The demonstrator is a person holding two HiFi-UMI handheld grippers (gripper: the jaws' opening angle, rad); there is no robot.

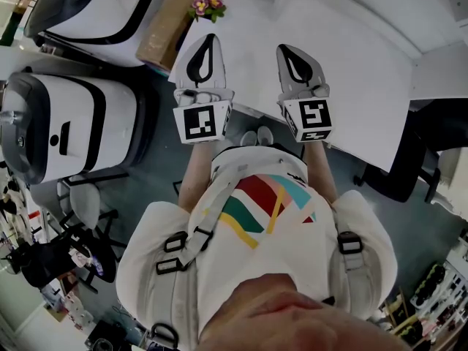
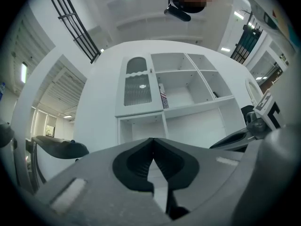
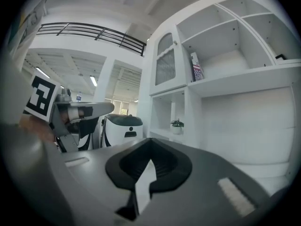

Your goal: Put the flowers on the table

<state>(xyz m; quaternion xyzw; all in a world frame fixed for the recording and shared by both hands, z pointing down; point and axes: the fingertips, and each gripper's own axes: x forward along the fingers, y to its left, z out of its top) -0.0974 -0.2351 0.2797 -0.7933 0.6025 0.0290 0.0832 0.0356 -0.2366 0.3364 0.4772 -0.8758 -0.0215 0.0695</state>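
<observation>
White table (image 1: pixel 365 86) spreads ahead of the person, with a brown box (image 1: pixel 164 28) at its far left edge. Left gripper (image 1: pixel 208 44) and right gripper (image 1: pixel 287 51) hang over its near side, each with jaws pressed together on nothing. Flowers (image 1: pixel 207 6) sit beside the box, beyond the left gripper.

Both arms reach forward. The left hand-held gripper (image 1: pixel 208 48) and the right hand-held gripper (image 1: pixel 291 58) sit side by side, jaws closed together, holding nothing.

Pink flowers (image 1: pixel 207 6) with green leaves stand at the white table (image 1: pixel 351 72), far-left corner.
</observation>
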